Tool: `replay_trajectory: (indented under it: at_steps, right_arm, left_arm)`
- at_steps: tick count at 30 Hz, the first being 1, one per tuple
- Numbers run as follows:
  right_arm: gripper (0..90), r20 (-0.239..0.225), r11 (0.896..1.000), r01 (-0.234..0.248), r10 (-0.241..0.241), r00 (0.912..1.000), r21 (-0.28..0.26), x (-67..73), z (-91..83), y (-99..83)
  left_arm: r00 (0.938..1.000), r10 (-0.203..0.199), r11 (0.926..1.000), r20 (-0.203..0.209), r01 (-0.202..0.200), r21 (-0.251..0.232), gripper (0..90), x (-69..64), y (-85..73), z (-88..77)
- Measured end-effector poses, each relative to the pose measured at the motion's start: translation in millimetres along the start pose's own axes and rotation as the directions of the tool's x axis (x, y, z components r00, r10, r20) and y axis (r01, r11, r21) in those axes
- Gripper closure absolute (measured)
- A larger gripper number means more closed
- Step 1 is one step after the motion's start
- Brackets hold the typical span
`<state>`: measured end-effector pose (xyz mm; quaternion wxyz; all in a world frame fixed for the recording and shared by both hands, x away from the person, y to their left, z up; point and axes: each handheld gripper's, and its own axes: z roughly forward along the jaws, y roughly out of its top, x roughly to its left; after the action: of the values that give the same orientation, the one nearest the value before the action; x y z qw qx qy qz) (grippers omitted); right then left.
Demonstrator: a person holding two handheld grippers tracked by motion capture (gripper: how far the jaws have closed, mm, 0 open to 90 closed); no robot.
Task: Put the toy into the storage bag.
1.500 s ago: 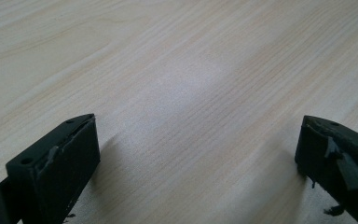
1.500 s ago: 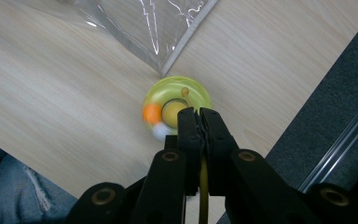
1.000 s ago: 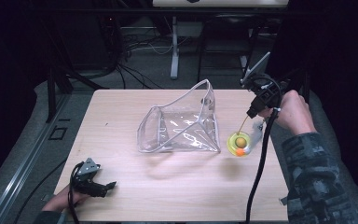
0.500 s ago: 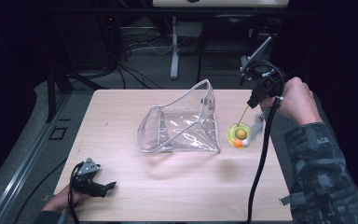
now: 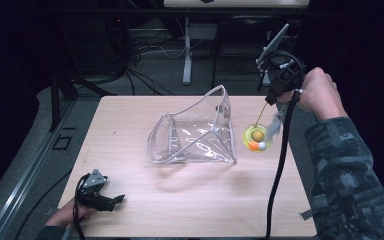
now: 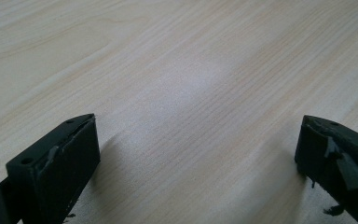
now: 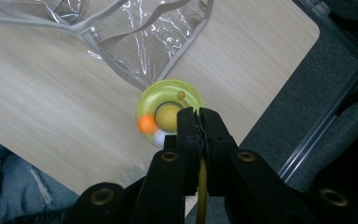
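High view: the right gripper point(image 5: 275, 95), raised beyond the far right corner of the bench point(image 5: 130, 210), has its jaws pressed together on a thin yellow stick point(image 5: 261, 114) that slants down to a yellow-green ring toy point(image 5: 256, 138). This toy hangs just to the right of the clear plastic bag point(image 5: 195, 132), which stands open near the middle of the bench. Right gripper view: the closed jaws pinch the stick point(image 7: 202, 179) directly above the ring toy point(image 7: 168, 114), with the bag point(image 7: 135, 32) beyond it. Left gripper point(image 5: 119, 198) rests well in front and left of the bag, at the near left corner; left gripper view shows its jaws spread wide over bare wood.
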<state>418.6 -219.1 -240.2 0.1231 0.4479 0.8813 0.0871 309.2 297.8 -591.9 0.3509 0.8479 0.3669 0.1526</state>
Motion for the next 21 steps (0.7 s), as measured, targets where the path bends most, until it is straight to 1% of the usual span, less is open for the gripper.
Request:
replay_trajectory:
  at_steps: [3,4,6,12,14,19,21]
  right_arm:
    - [87.4,0.003,1.000,-0.001,0.001,1.0000,-0.002,-0.3,-1.4,2.8]
    - [87.4,0.012,1.000,0.009,-0.009,0.9999,0.004,-0.7,-3.9,6.8]
    - [87.5,0.013,1.000,0.014,-0.015,0.9998,0.007,-1.6,-5.1,10.1]
    - [87.4,0.019,1.000,0.007,-0.007,0.9998,0.012,-4.8,-7.3,18.1]
    - [87.4,0.025,1.000,0.010,-0.010,0.9996,0.009,-5.7,-9.8,23.2]
    - [87.5,0.045,0.999,0.030,-0.031,0.9985,0.030,-4.1,-14.4,32.8]
    - [87.5,0.054,0.999,0.030,-0.032,0.9980,0.031,-3.5,-16.8,36.6]
  left_arm:
    - [1.0000,-0.003,1.0000,0.000,0.003,-0.001,0.1,-0.2,-0.1,0.1]
    - [1.0000,-0.003,1.0000,-0.001,0.003,0.000,0.1,-0.2,0.0,0.0]
    - [1.0000,-0.003,1.0000,0.000,0.003,-0.001,0.1,-0.2,-0.1,0.0]
    - [1.0000,0.000,1.0000,0.000,0.000,0.000,0.1,0.0,0.0,0.0]
    - [1.0000,-0.003,1.0000,-0.001,0.003,-0.001,0.1,-0.2,-0.1,0.0]
    - [1.0000,-0.004,1.0000,-0.001,0.004,0.000,0.1,-0.3,-0.1,0.0]
    - [1.0000,-0.003,1.0000,-0.001,0.003,-0.001,0.1,-0.3,-0.1,0.0]
